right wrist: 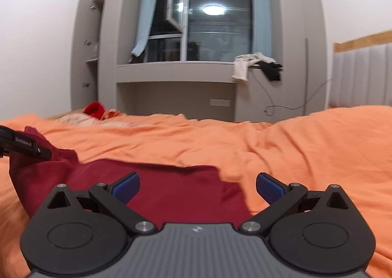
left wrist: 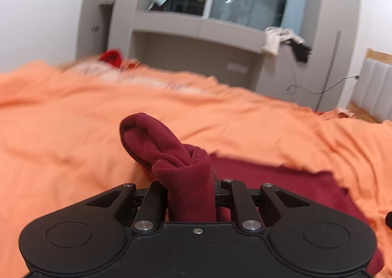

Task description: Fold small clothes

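left tongs clamped on a bunched corner of the maroon garment, lifted at lower centre. right tongs apart, empty, above it. garment mostly flat on orange bed; fold barely begun.

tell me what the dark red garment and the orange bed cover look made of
Dark red garment: likely soft matte knit; fine ribbing shows where the left hand-held gripper bunches it. Orange bed cover: probably thin woven cotton, matte with shallow creases; blur leaves it uncertain.
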Demonstrator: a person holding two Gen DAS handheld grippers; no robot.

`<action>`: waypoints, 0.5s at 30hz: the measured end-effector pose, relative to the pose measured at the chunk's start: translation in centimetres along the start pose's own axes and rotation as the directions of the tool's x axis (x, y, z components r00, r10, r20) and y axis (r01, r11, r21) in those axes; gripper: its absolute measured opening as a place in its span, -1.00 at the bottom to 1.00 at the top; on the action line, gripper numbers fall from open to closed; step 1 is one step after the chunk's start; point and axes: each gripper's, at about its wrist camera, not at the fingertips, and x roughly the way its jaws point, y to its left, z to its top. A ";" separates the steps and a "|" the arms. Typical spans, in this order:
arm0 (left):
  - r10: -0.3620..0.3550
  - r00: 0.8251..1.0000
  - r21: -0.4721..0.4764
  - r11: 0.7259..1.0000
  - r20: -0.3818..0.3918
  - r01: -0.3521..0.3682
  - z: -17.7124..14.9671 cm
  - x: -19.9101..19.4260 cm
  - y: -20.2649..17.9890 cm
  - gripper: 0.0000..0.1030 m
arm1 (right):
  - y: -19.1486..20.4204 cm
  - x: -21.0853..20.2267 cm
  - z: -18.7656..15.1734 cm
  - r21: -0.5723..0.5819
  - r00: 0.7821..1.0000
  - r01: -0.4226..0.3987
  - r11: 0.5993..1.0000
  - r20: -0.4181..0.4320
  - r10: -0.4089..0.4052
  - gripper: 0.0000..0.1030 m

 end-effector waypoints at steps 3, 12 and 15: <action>-0.050 0.997 0.071 0.996 0.052 0.046 1.4 -0.7 -3.3 -0.72 | -2.3 -0.5 0.8 0.051 0.999 0.023 0.998 0.020 -0.025 1.00; -0.237 0.970 0.314 0.927 0.059 0.207 -0.8 -2.0 -13.8 -0.72 | -10.7 0.1 2.2 0.299 0.998 0.064 0.952 -0.005 -0.066 1.00; -0.278 0.961 0.379 0.889 0.004 0.256 -3.4 -1.7 -16.1 -0.72 | -13.8 1.3 1.8 0.435 0.999 0.034 0.900 -0.052 -0.013 1.00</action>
